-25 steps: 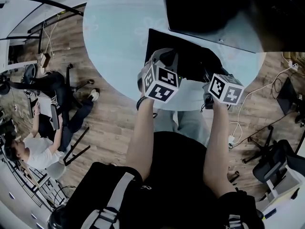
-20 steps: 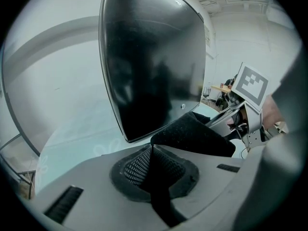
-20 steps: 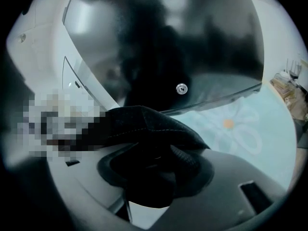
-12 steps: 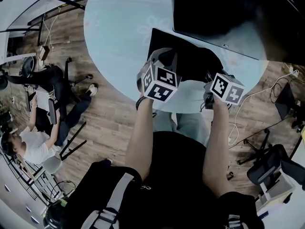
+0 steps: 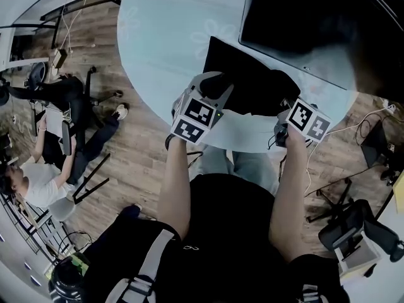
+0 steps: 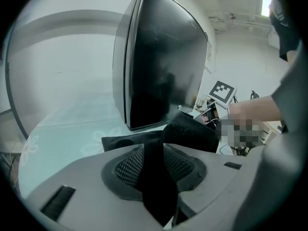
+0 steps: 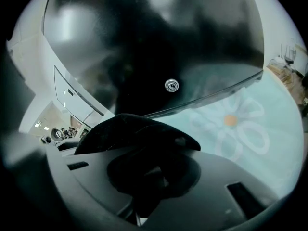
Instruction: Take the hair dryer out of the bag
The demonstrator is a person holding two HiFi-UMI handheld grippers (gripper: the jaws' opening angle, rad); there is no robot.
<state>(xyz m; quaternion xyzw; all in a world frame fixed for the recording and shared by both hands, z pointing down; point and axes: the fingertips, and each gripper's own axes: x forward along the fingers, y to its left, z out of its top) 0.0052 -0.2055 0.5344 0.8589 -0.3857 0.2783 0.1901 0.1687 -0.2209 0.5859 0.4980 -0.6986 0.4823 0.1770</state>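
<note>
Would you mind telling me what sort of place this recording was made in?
Probably an office or lab workroom: wheeled office chairs stand on the wood-plank floor, loose cables trail across it, and another person sits off to the left of the round table.

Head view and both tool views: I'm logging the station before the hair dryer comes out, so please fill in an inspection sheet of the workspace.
Surface: round table under a pale cloth with a flower print.
Job's things: black bag lies near the table's near edge; hair dryer not seen.
Clutter: a large black case stands behind the bag; nothing else seen on the table.
Tools: left tool shut on a fold of the bag's fabric; right tool shut on the bag's fabric too.
Cables: white cable on the floor at the right.
Surroundings: wood floor, a person sitting at the left, an office chair at the right.
</note>
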